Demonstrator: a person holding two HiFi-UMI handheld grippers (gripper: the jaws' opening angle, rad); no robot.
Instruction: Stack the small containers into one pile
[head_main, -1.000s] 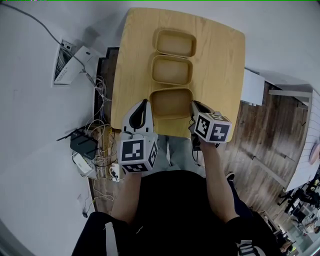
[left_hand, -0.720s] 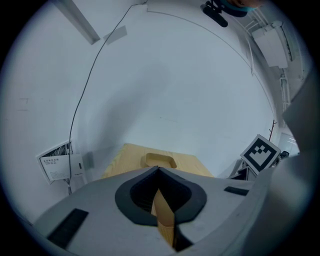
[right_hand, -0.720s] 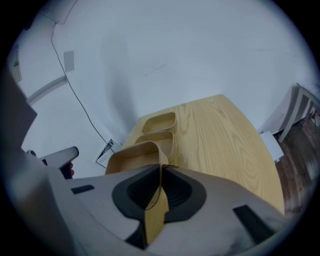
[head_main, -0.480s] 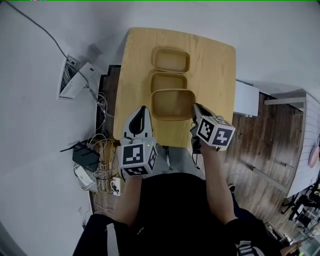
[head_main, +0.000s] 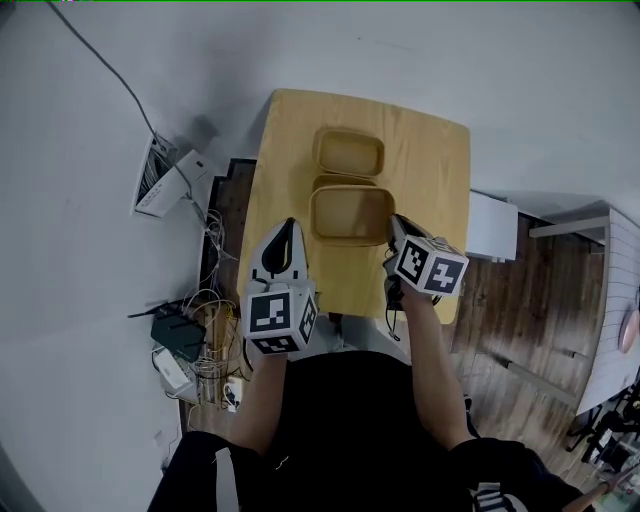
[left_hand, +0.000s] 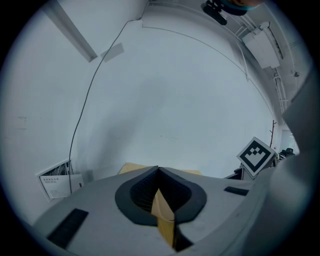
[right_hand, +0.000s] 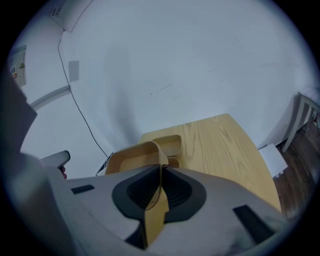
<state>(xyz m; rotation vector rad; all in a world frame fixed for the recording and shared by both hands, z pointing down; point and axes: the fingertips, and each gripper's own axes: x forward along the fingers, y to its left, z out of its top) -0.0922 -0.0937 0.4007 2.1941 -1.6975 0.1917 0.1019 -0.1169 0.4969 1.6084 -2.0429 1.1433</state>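
Note:
Three tan open containers are over the wooden table (head_main: 432, 175). The far container (head_main: 349, 153) rests on it. The near container (head_main: 351, 214) hangs above the table, held by both grippers and covering most of the middle container (head_main: 345, 181). My left gripper (head_main: 288, 226) is shut on its left rim, seen as a tan strip (left_hand: 162, 215) between the jaws of the left gripper (left_hand: 159, 172). My right gripper (head_main: 393, 222) is shut on the right wall; in the right gripper view the held container (right_hand: 132, 155) runs into the right gripper (right_hand: 161, 172), with the far container (right_hand: 168, 142) beyond.
A white box with printed paper (head_main: 160, 180), loose cables and a dark router (head_main: 178, 336) lie on the floor left of the table. A white unit (head_main: 490, 226) stands by the table's right edge, over wood flooring (head_main: 530, 320). The right half of the tabletop (right_hand: 220, 150) is bare.
Both grippers have risen with the near container, lifting it off the table. It has moved away from me and now overlaps the middle container.

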